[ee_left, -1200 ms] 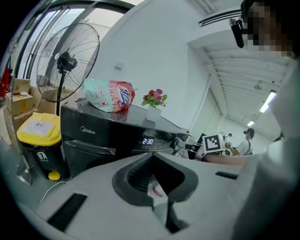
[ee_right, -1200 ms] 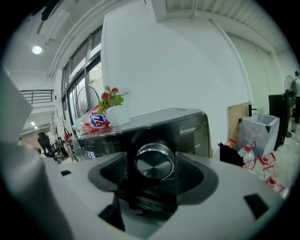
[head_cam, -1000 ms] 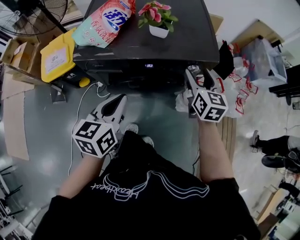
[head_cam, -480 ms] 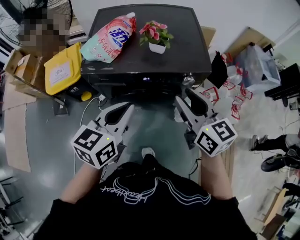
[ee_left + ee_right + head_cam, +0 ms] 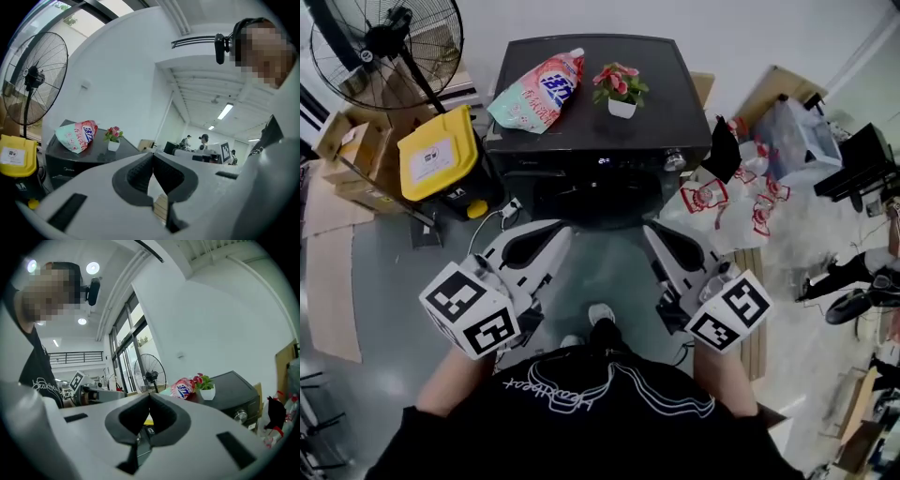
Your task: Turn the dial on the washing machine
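Observation:
The black washing machine (image 5: 670, 89) stands ahead of me, its silver dial (image 5: 675, 159) at the right end of the front panel. In the right gripper view the dial (image 5: 241, 416) shows low on the right. Both grippers hang side by side in front of the machine, well short of it. My left gripper (image 5: 564, 232) is shut and holds nothing. My right gripper (image 5: 649, 232) has just closed its jaws with nothing between them. It sits below and left of the dial, not touching it. A detergent bag (image 5: 536, 91) and a potted plant (image 5: 621, 89) rest on the machine's top.
A standing fan (image 5: 389, 42) and a yellow bin (image 5: 436, 155) are left of the machine, with cardboard boxes (image 5: 356, 150) beyond. Plastic bags (image 5: 741, 202) lie on the floor to its right. Another person's legs (image 5: 853, 281) show at the far right.
Both grippers have drawn back from the machine and risen. The right gripper, open at the dial a second ago, has left it and shut.

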The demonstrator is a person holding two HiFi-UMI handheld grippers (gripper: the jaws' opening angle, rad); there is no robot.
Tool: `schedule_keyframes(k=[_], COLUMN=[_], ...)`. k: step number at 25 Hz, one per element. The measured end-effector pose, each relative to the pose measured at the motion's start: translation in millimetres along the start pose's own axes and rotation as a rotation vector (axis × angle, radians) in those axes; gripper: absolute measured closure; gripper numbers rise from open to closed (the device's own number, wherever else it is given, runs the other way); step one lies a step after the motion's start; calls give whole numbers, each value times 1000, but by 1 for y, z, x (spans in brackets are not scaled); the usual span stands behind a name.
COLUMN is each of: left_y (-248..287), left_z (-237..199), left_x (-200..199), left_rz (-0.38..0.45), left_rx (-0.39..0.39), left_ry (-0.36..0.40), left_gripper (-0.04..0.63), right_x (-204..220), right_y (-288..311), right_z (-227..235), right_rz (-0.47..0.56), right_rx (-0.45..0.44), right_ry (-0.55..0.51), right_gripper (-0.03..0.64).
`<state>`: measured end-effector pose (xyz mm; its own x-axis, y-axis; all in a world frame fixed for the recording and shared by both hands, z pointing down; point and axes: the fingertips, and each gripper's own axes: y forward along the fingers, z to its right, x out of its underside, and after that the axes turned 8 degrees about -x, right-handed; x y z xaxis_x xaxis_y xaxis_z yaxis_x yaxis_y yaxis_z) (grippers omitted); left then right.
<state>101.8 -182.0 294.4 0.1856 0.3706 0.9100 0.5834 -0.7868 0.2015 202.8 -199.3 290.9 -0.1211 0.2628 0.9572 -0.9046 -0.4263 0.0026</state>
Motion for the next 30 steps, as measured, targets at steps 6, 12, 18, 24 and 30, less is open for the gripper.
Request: schedule_keyframes(k=[6,12,18,24,30], left_y=[-37,-57,-68,-76,-81], left_z=[28,49,53,57,55], left_x=[-12,-8,2,4,7], left_rz=[57,60,51,50,48], left_rx=[76,92,115,126,117], left_ry=[22,111,84,87,82], left_gripper=[589,591,591,590,590], right_x=[-4,-1,4,8,10], right_y=[-10,-19,-26,-27,-25], right_z=[-49,-75,-91,-99,-106], right_rz=[-18,-15,-5,-10,-14], right_rx=[3,35,41,44,47], right_ry=[-42,-59,-56,-42,-52], right_gripper=[614,614,614,614,614])
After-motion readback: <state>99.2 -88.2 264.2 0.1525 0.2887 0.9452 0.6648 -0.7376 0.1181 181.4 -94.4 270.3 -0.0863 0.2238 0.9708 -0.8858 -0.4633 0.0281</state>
